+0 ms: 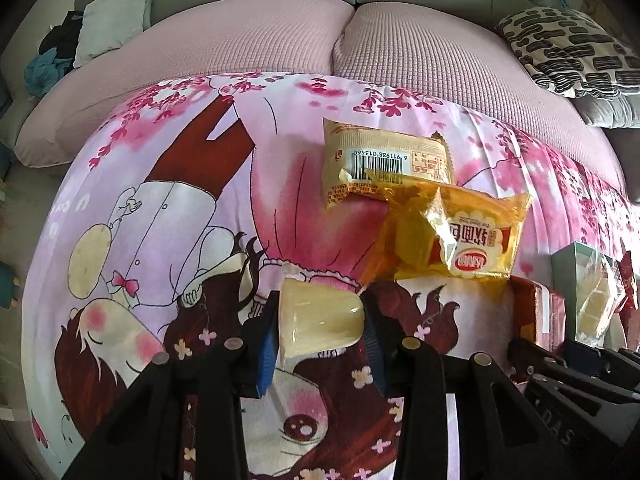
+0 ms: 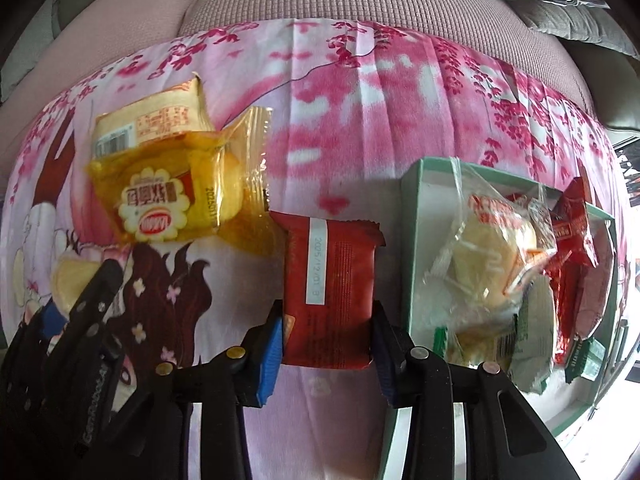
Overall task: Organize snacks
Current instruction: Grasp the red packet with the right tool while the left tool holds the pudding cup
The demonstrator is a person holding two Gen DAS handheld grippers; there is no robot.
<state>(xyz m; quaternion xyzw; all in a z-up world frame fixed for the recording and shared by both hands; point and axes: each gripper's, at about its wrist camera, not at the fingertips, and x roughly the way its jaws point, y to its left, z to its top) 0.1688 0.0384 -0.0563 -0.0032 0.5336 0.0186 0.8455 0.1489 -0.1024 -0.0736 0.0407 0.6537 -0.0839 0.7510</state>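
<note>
My left gripper (image 1: 322,322) is shut on a pale yellow jelly cup (image 1: 320,318) lying on its side over the pink cartoon cloth (image 1: 160,208). My right gripper (image 2: 328,330) is shut on a red snack packet (image 2: 330,288). A yellow bread packet (image 1: 460,236) overlaps a beige barcoded packet (image 1: 384,156) beyond the left gripper; both show in the right wrist view, the yellow packet (image 2: 172,196) and the beige one (image 2: 156,120). A green-rimmed box (image 2: 416,240) to the right of the red packet holds several wrapped snacks (image 2: 492,256).
The cloth covers a table in front of a pink-covered sofa (image 1: 280,40). A black-and-white patterned cushion (image 1: 572,48) lies at the back right. The left gripper's body (image 2: 80,320) shows at the lower left of the right wrist view.
</note>
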